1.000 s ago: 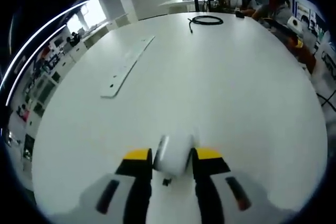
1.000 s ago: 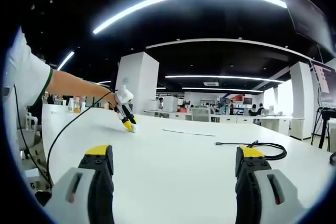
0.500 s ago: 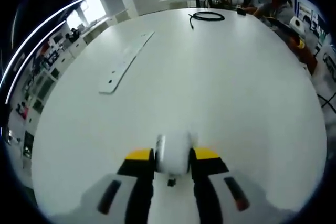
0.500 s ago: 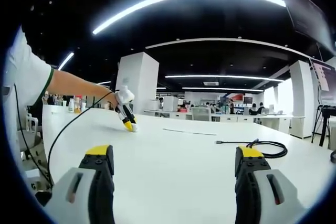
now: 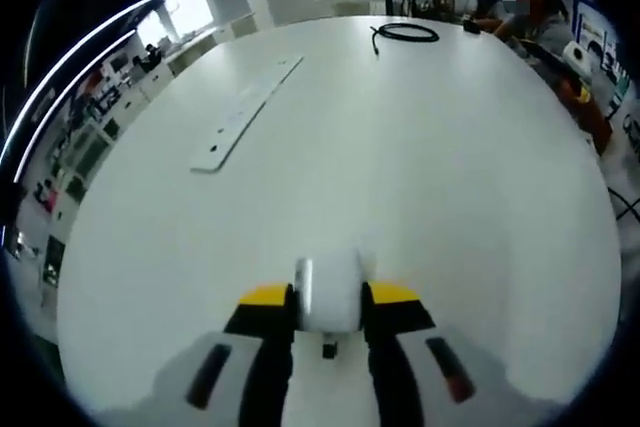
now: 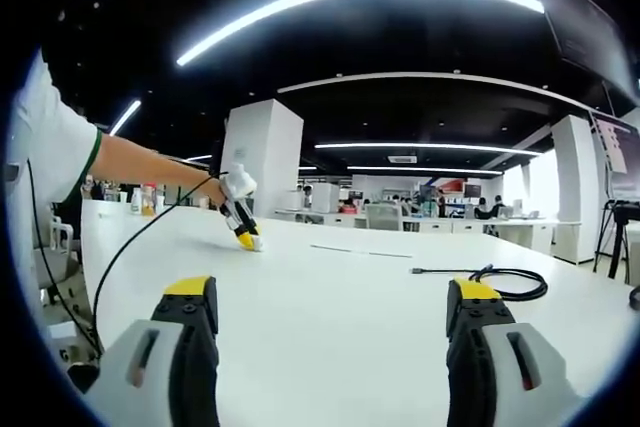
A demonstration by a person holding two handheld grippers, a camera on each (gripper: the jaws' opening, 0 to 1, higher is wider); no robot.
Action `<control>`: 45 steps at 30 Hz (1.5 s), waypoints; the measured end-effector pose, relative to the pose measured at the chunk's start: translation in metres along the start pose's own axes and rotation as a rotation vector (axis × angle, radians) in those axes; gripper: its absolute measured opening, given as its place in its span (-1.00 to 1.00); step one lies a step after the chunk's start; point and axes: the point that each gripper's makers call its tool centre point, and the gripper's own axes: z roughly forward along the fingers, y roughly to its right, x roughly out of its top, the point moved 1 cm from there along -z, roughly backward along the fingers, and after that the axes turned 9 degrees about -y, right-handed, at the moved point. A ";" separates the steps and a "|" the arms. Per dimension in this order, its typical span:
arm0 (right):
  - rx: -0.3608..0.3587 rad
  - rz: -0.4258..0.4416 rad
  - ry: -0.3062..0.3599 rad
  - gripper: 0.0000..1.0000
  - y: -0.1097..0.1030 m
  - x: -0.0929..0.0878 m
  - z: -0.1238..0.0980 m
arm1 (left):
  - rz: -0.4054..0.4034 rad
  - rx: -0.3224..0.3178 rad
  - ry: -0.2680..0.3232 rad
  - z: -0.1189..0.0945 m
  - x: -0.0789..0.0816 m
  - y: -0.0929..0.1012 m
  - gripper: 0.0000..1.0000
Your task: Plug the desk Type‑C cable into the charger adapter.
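White charger adapter pinched in left claw; right claw wide open, cable just beyond

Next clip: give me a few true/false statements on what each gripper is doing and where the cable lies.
1. The left gripper is shut on the white adapter. True.
2. The right gripper holds the cable. False: its jaws stand wide apart with nothing between them.
3. The black cable lies coiled on the table. True.
4. The cable is already plugged into the adapter. False: it lies far across the table from it.
5. A flat white strip lies on the table. True.
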 end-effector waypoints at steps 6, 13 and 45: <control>0.008 -0.004 0.000 0.92 -0.002 0.001 0.000 | -0.036 0.004 -0.008 -0.002 -0.002 0.002 -0.50; 0.010 -0.003 0.002 0.91 -0.003 0.002 0.001 | -0.060 0.004 0.008 -0.002 -0.003 0.004 -0.50; 0.026 -0.011 0.000 0.88 -0.009 0.002 0.003 | -0.076 0.017 0.094 -0.011 -0.002 0.045 -0.51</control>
